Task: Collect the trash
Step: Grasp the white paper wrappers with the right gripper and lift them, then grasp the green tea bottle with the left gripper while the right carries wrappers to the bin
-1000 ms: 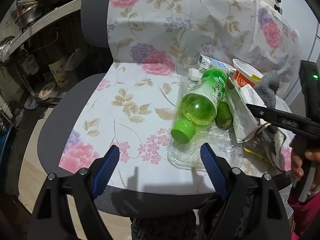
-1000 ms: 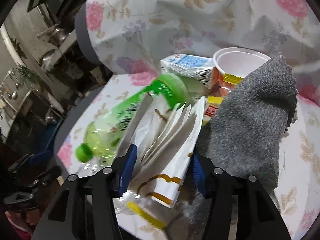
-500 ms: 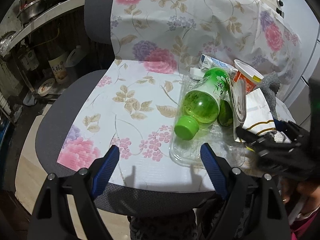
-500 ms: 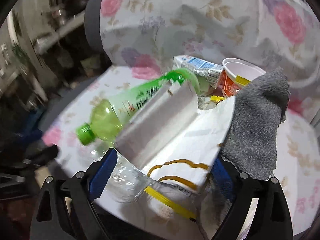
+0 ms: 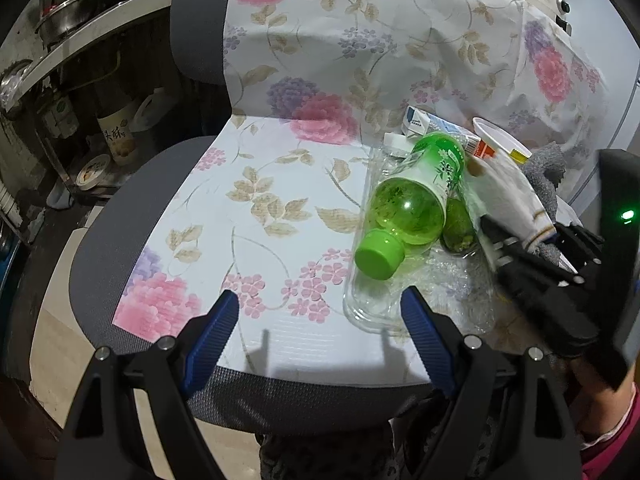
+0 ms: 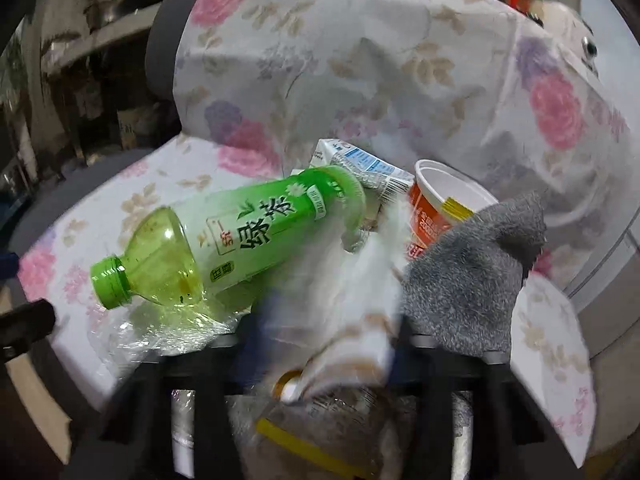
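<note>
Trash lies on the right of a chair seat covered by a floral cloth (image 5: pixel 256 208). A green tea bottle (image 5: pixel 412 204) (image 6: pixel 248 236) rests on a clear plastic tray (image 5: pixel 380 308). Behind it are a milk carton (image 6: pixel 360 164), an orange paper cup (image 6: pixel 444 200) and a grey sock (image 6: pixel 476 276). My right gripper (image 6: pixel 320 344) is shut on a white paper wrapper (image 6: pixel 356 312) (image 5: pixel 508 200), blurred by motion. My left gripper (image 5: pixel 320 320) is open and empty at the seat's front edge, left of the tray.
The grey chair back (image 5: pixel 200 24) stands behind the seat. Dark shelves with bottles and pots (image 5: pixel 116 132) stand at the left. A crumpled plastic bag with a yellow strip (image 6: pixel 304 440) lies under my right gripper.
My right gripper opened wide around the white wrapper, then closed on it. The left gripper stayed open and drifted slightly back.
</note>
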